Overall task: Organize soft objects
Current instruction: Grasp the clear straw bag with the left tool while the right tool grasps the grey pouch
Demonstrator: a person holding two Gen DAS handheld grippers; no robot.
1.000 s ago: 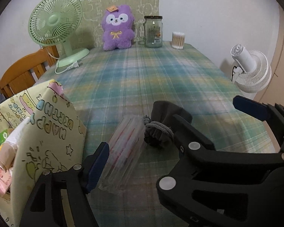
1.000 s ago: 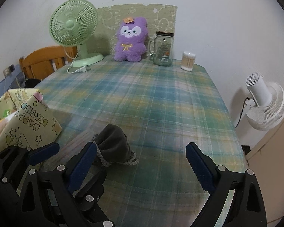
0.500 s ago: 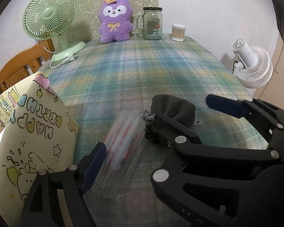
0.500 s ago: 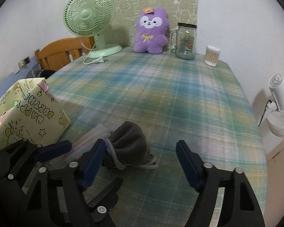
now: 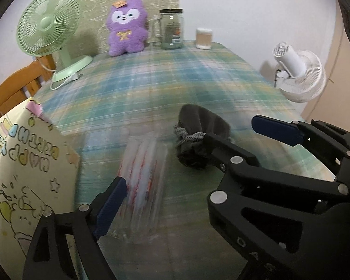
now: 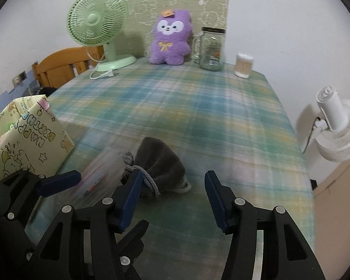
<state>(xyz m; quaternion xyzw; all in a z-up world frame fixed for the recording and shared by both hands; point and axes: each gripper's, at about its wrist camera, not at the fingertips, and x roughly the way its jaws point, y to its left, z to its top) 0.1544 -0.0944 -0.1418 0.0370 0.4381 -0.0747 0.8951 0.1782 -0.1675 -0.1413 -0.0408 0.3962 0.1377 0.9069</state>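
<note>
A dark grey drawstring pouch point(image 5: 199, 130) lies on the plaid tablecloth; it also shows in the right wrist view point(image 6: 159, 162). A clear plastic packet point(image 5: 143, 184) with red print lies just left of it, blurred. My left gripper point(image 5: 189, 163) is open and empty, its jaws spread around the packet and pouch. My right gripper point(image 6: 172, 194) is open and empty, just in front of the pouch, left finger by its cord. A purple plush toy point(image 6: 170, 38) sits at the far edge.
A yellow "Happy Birthday" gift bag point(image 5: 23, 170) stands at the left, also in the right wrist view point(image 6: 23, 144). At the back stand a green fan point(image 6: 98, 28), a glass jar point(image 6: 212, 49) and a cotton swab tub point(image 6: 243, 65). A white fan point(image 6: 338, 128) stands beside the table's right edge.
Both grippers have moved forward toward the pouch. The right gripper's jaws have narrowed somewhat and now sit close around the pouch's front. The pouch and packet stay put.
</note>
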